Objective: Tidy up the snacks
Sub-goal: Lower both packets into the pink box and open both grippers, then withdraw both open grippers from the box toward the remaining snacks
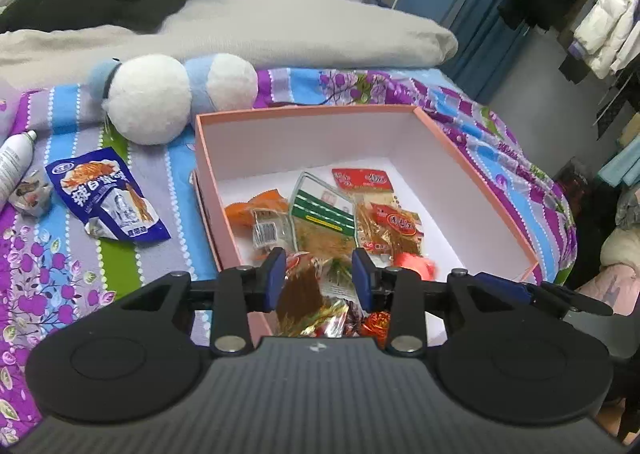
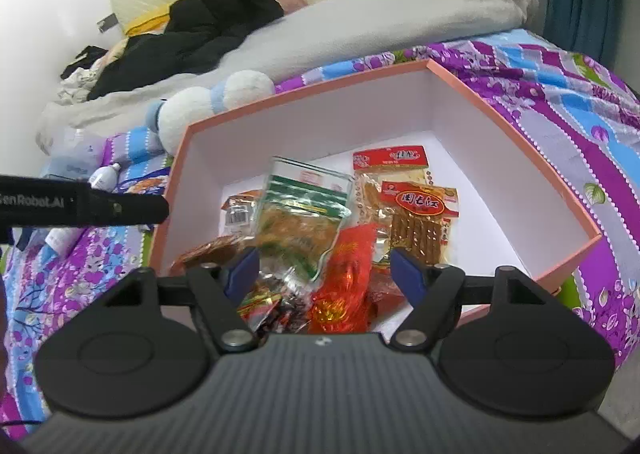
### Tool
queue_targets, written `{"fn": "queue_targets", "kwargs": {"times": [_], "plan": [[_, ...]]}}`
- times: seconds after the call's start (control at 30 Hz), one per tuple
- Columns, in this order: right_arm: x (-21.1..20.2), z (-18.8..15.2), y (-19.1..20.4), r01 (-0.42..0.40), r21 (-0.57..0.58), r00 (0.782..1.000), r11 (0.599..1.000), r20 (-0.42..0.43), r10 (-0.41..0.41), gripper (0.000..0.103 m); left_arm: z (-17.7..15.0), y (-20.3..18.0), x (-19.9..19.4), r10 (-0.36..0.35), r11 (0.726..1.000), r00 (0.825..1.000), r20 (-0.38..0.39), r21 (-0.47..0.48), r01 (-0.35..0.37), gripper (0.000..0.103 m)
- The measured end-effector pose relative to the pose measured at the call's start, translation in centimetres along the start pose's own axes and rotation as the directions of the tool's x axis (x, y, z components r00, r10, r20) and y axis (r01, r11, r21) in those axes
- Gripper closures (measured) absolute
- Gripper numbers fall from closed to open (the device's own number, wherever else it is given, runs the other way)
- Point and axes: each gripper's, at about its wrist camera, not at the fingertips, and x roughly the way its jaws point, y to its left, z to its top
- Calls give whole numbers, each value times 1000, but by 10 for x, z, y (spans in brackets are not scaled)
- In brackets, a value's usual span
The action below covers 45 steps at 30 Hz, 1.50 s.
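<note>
A salmon-pink open box lies on the bedspread and holds several snack packets. Among them are a clear packet with a green label, red-labelled packets and a red foil packet. My left gripper hangs over the box's near side, open, with a brown packet lying below the gap, its pads not pressing it. My right gripper is open wider above the pile, holding nothing. A blue snack packet lies on the bed left of the box.
A white and blue plush toy sits behind the box's left corner. A white bottle and a small wrapped item lie at far left. A grey duvet and dark clothes lie behind. The bed drops off at the right.
</note>
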Motion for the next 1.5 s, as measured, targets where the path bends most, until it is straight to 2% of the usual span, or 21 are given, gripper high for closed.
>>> {"fn": "queue_targets", "kwargs": {"times": [0.27, 0.53, 0.77, 0.83, 0.87, 0.93, 1.03, 1.1, 1.3, 1.5], "plan": [[-41, -11, 19, -27, -19, 998, 999, 59, 28, 29, -19, -5, -65, -3, 1000, 996, 87, 21, 1, 57], [-92, -32, 46, -75, -46, 989, 996, 125, 80, 29, -55, -6, -138, 24, 999, 984, 179, 28, -30, 52], [-127, -56, 67, -118, -65, 976, 991, 176, 128, 29, -90, 6, -191, 66, 998, 972, 227, 1, -68, 51], [-134, -63, 74, -124, -79, 974, 989, 179, 137, 29, -100, 9, -205, 84, 996, 968, 239, -7, -84, 43], [-138, -66, 77, -129, -86, 973, 988, 180, 143, 29, -105, 12, -211, 93, 996, 964, 247, -13, -93, 34], [-144, -73, 85, -141, -103, 971, 985, 180, 158, 29, -118, 16, -224, 105, 994, 954, 279, -17, -105, 30], [-150, -84, 95, -151, -123, 968, 981, 183, 172, 29, -132, 23, -236, 143, 990, 949, 280, -21, -143, 25], [-154, -90, 102, -157, -135, 965, 978, 189, 181, 29, -144, 27, -244, 164, 986, 945, 281, -29, -162, 13], [-160, -109, 116, -173, -169, 961, 970, 189, 204, 29, -174, 42, -259, 195, 981, 937, 290, -44, -191, 5], [-159, -123, 124, -191, -193, 960, 962, 166, 224, 29, -191, 59, -267, 216, 976, 934, 286, -96, -196, 3]]}}
